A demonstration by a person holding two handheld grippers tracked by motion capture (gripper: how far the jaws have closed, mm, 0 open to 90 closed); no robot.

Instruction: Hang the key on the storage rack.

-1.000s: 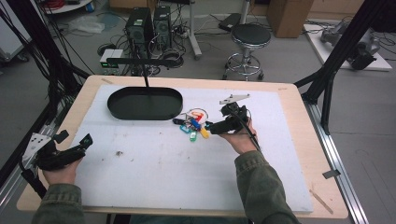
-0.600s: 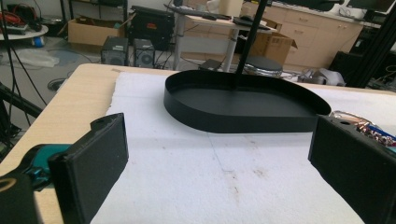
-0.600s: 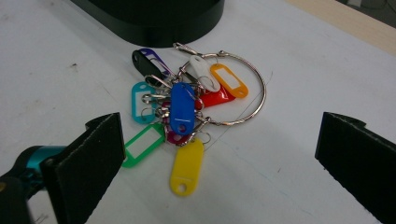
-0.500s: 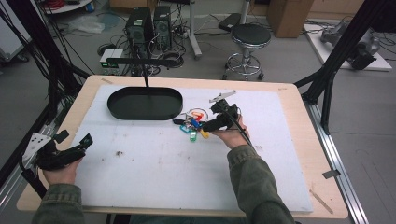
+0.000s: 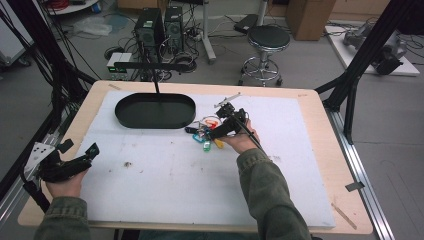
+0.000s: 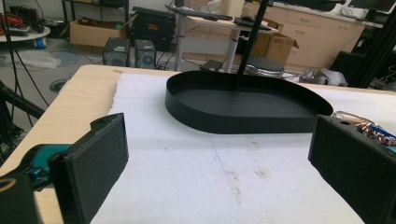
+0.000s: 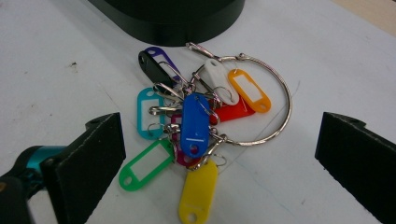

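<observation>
- Right gripper (image 5: 210,134) gapes wide, empty, just above the keyring (image 7: 201,121).
- Keyring lies flat on the counter (image 5: 165,185), beside the black tray (image 5: 155,111).
- Left gripper (image 5: 82,155) wide open, empty, well apart at the counter's left edge.

Both forearms wear olive-green sleeves with loose, crumpled cuffs; the right sleeve (image 5: 270,195) fills the lower middle of the high view, the left sleeve (image 5: 62,220) the lower left corner. Each hand carries a black tool. The left tool (image 5: 75,162) bears a pale grey three-cornered plate. Its flat, rectangular black jaws have small holes near their tops and a teal part behind one. The right tool (image 5: 212,131) trails a thin dark cable.
</observation>
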